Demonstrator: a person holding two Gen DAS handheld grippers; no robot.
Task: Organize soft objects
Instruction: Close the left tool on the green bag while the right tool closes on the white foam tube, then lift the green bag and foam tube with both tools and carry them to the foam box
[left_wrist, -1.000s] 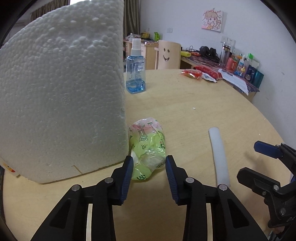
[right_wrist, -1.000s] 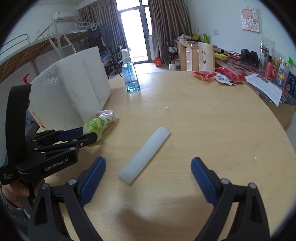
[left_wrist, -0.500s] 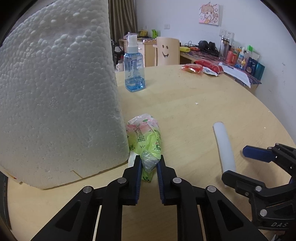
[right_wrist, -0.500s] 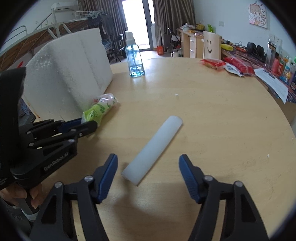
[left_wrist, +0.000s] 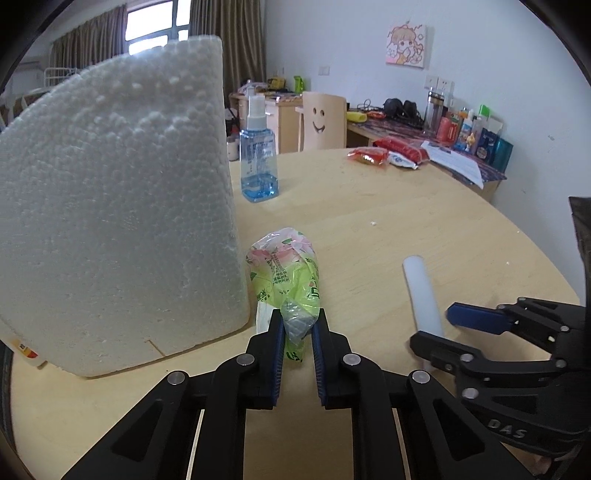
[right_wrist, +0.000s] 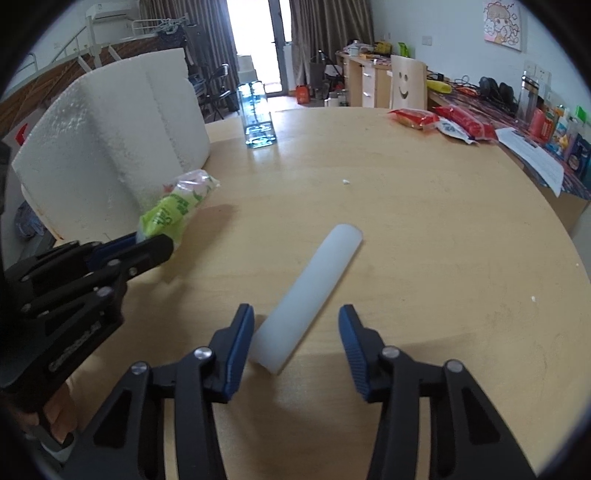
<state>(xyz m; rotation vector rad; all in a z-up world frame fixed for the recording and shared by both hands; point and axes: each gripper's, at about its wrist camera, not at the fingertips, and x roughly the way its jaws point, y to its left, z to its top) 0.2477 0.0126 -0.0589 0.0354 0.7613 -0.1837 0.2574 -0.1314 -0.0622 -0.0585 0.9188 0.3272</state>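
Note:
A soft green and pink plastic packet (left_wrist: 286, 275) lies on the round wooden table beside a big white foam block (left_wrist: 114, 206). My left gripper (left_wrist: 298, 325) is shut on the packet's near end. The packet also shows in the right wrist view (right_wrist: 177, 210). A white foam tube (right_wrist: 310, 295) lies flat on the table. My right gripper (right_wrist: 297, 332) is open, its fingers on either side of the tube's near end. The tube also shows in the left wrist view (left_wrist: 421, 295), with the right gripper (left_wrist: 439, 328) at its near end.
A blue spray bottle (left_wrist: 258, 162) stands behind the foam block. Red and white snack packets (right_wrist: 443, 122) lie at the table's far right. A chair with a smiley face (right_wrist: 406, 83) and a cluttered desk stand beyond the table (right_wrist: 424, 229).
My left gripper closed on the near end of the green packet. My right gripper moved forward and narrowed around the white tube's near end.

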